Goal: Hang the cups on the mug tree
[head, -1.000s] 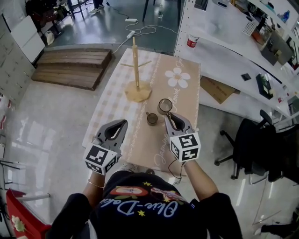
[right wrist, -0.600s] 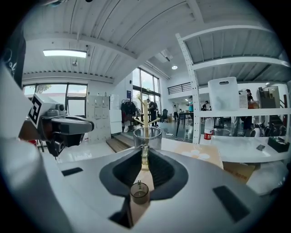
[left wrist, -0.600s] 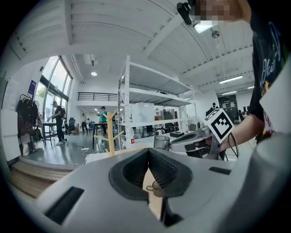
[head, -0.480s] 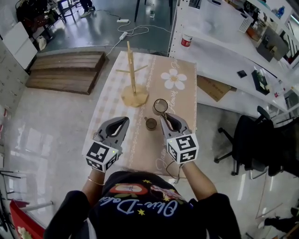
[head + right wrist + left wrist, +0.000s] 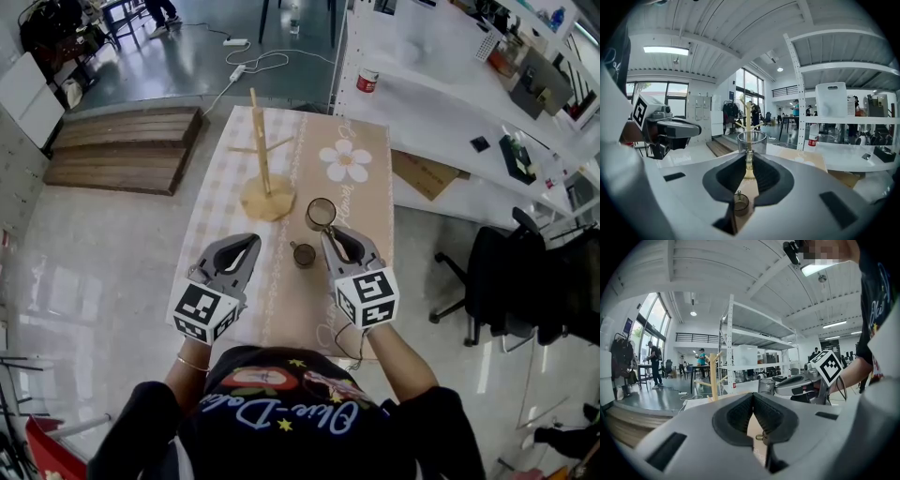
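A wooden mug tree (image 5: 261, 155) stands at the far end of the table (image 5: 370, 202); its post also shows in the left gripper view (image 5: 713, 378). My right gripper (image 5: 329, 235) is shut on the handle of a clear glass cup (image 5: 321, 213), which sits just past its tips (image 5: 751, 140), right of the tree's base. A small dark cup (image 5: 303, 254) rests on the table between the two grippers and shows below the right jaws (image 5: 740, 203). My left gripper (image 5: 246, 246) is shut and holds nothing (image 5: 752, 397).
A white desk with a red cup (image 5: 367, 81) runs along the table's right side, with cardboard (image 5: 427, 175) beside it. A black office chair (image 5: 497, 281) stands at right. Wooden pallets (image 5: 112, 141) lie on the floor at left.
The right gripper and the glass cup have shifted forward toward the mug tree. The small cup stays put. The left gripper has barely moved.
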Demonstrator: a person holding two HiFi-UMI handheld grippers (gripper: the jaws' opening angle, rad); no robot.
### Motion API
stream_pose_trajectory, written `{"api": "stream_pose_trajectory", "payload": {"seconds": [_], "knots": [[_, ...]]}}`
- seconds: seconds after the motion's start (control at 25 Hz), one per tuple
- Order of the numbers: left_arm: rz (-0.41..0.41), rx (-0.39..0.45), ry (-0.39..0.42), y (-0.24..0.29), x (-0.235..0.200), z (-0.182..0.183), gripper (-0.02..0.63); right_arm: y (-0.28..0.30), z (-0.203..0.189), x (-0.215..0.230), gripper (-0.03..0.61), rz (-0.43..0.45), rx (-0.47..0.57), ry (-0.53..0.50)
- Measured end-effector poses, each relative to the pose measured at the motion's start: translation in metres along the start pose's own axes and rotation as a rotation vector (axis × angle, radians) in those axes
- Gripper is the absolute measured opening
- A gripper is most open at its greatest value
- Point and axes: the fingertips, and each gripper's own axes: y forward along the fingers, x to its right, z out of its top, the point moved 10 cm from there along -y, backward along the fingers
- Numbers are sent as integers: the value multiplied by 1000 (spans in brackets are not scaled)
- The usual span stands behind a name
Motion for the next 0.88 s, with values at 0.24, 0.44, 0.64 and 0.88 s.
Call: {"api": "stream_pose_trajectory", "payload": {"seconds": [0.24, 0.44, 0.64, 0.88], "knots": [[-13, 3, -1, 5, -11, 1, 8, 7, 7, 0, 49, -11, -6, -11], [-14, 14, -10, 9, -24, 2, 8, 13, 12, 1, 49, -29, -14, -23], [-35, 6, -16, 13, -28, -1, 8, 18, 14, 2, 49, -40, -20, -18], [-46, 17, -28, 15, -37, -1, 8, 27, 20, 0, 49, -47, -26, -22]]}}
